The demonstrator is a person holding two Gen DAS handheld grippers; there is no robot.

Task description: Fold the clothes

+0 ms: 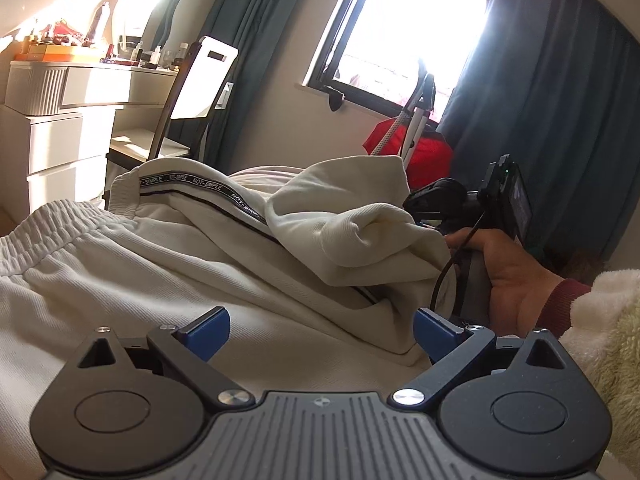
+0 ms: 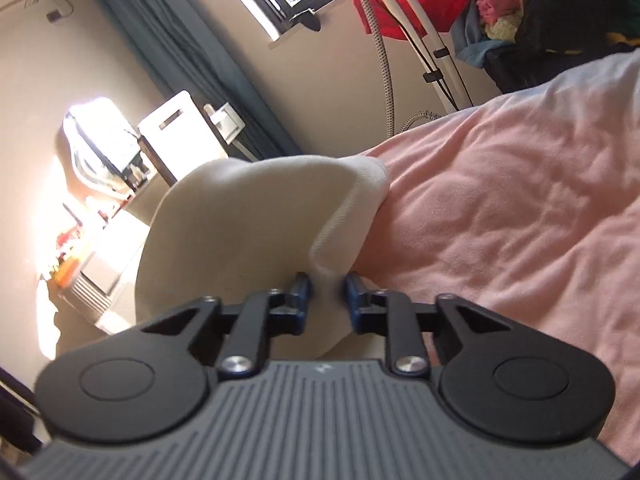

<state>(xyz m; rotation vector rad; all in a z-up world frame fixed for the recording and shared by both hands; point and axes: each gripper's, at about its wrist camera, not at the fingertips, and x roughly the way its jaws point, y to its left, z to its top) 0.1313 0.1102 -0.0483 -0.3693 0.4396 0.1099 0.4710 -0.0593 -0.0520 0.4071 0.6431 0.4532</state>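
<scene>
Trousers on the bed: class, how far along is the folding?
Done: one leg end is lifted over the trousers. In hand: the right gripper pinches that cream cloth; the left gripper stands open. Left: the trousers are bunched, no neat fold yet.

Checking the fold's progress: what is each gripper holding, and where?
Right gripper pinches a bunched fold of the cream trousers. Left gripper is open, holding nothing.

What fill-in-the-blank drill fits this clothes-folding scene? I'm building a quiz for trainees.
1. The right gripper is shut on ____ fabric.
2. The left gripper has its jaws ____.
3. The blanket on the bed is ____.
4. The stripe on the cream trousers reads NOT-____.

Missing words: cream; open; pink; SIMPLE
</scene>
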